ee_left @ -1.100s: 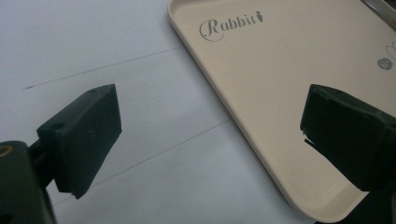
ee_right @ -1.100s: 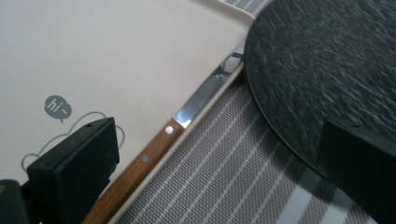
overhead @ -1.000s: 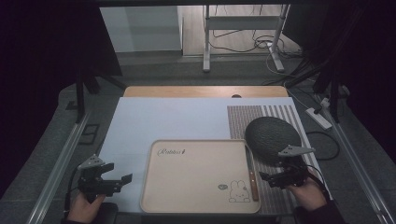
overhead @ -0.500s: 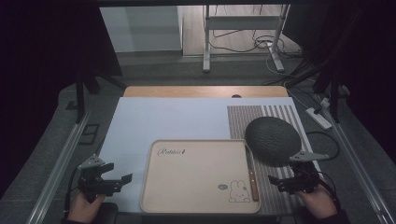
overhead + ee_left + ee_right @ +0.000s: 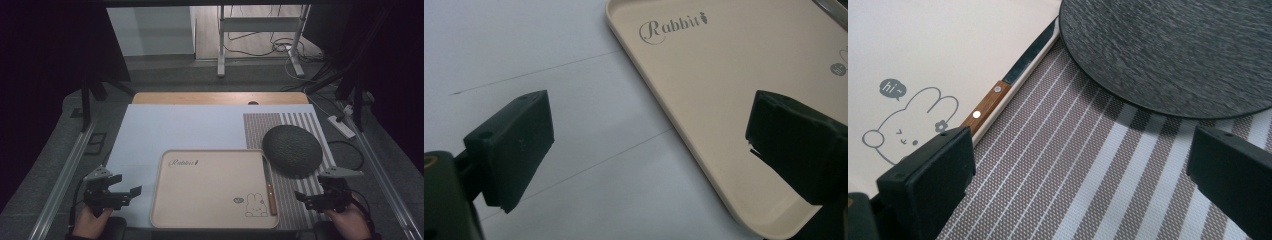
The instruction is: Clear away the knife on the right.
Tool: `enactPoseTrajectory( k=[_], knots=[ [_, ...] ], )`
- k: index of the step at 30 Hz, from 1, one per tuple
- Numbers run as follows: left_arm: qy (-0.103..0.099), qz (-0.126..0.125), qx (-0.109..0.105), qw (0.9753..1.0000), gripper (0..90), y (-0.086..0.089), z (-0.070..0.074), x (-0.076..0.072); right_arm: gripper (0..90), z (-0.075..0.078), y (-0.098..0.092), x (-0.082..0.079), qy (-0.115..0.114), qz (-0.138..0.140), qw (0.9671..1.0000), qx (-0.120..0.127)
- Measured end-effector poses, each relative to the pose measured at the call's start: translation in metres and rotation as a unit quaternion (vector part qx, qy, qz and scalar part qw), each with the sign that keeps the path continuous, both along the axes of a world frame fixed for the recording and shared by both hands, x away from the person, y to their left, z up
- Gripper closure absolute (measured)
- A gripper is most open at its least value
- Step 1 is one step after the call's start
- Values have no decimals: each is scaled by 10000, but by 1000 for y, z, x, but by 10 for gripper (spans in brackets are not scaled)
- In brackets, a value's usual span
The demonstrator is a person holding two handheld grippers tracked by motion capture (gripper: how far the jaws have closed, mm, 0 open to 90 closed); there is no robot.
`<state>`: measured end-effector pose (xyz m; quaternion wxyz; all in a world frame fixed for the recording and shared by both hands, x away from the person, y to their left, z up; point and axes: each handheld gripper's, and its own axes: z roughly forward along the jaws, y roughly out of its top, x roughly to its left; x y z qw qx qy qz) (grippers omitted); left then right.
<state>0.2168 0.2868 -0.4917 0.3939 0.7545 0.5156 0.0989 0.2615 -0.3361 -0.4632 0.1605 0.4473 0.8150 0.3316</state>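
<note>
A beige tray (image 5: 210, 220) printed with "Rabbit" and a bunny lies at the table's near middle. A knife (image 5: 270, 187) with a wooden handle (image 5: 985, 107) lies along the tray's right edge, inside it. Right of it a dark round plate (image 5: 292, 149) (image 5: 1173, 50) rests on a striped placemat (image 5: 295, 125) (image 5: 1073, 175). My left gripper (image 5: 131, 194) (image 5: 649, 145) is open, low over the white sheet just left of the tray (image 5: 704, 100), holding nothing. My right gripper (image 5: 302, 199) (image 5: 1080, 165) is open over the striped mat, near the knife handle, empty.
A white sheet (image 5: 175, 130) (image 5: 549, 60) covers the left and middle of the table. A wooden table edge (image 5: 220, 98) shows at the back. Metal rails (image 5: 62, 175) run along both sides. A power strip (image 5: 341, 126) and cables lie on the floor at right.
My right gripper has drawn back toward the near edge and slightly right, away from the knife. The left gripper has not moved.
</note>
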Motion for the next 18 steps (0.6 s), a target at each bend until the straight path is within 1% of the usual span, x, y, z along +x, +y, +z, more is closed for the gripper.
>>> enactPoseTrajectory(
  k=[7, 18],
  knots=[
    [-7, 7, -22, 10000, 59, 1, 0, 0, 0, 1, -7, -5, -6, -121, 9999, 4],
    [6, 16, -31, 10000, 59, 1, 0, 0, 0, 1, -9, -9, 18, -163, 9999, -44]
  ],
)
